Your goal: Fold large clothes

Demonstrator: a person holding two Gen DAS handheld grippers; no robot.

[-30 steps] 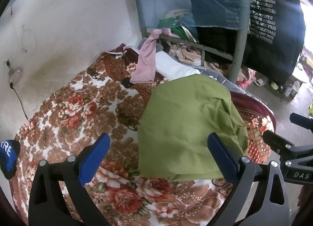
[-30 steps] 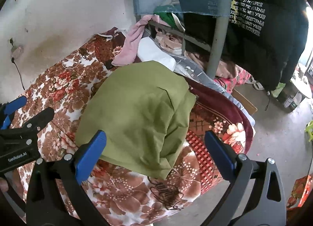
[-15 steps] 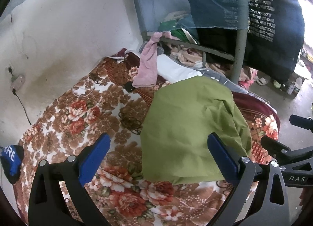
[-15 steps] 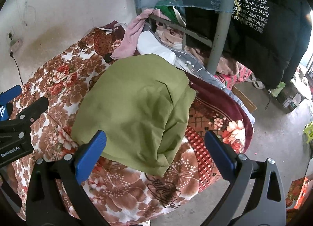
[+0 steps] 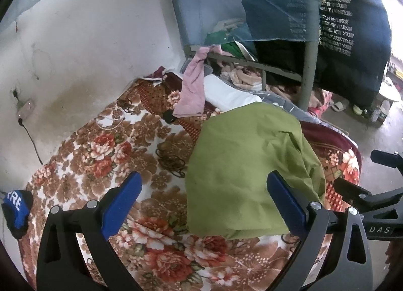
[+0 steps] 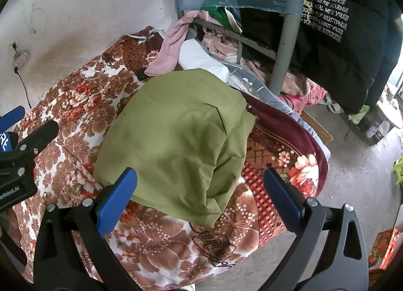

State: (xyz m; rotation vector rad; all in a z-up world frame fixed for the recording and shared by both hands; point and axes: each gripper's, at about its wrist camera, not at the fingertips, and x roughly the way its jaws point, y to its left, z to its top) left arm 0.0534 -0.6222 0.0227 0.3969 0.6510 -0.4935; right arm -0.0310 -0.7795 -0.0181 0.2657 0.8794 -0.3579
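Item: green garment (image 5: 246, 170), large, plain, lying on the bed (image 5: 105, 155) over the flowered blanket, toward the bed's right edge and near its front corner.
Condition: I read it as already doubled into a rough rectangle; its right side shows a bulky layered fold with a loose flap in the right wrist view (image 6: 181, 145).
Left gripper (image 5: 204, 192): mine, held above the bed in front of the garment; jaws wide apart, holding nothing, not touching the cloth.
Right gripper (image 6: 200, 185): also above the front edge of the garment; jaws wide apart, empty.
Progress: I judge the folding well along, perhaps near done; the outline is compact but uneven at the front right corner.
Remaining: likely one more fold or a tidying of the bulging right side, then setting it aside. I cannot tell how many layers lie beneath.
Surroundings: pink towel (image 5: 192, 89) draped off the metal frame at the bed's far end; dark printed jacket (image 5: 352, 46) hanging at right; blue cap (image 5: 16, 206) at the bed's left edge.
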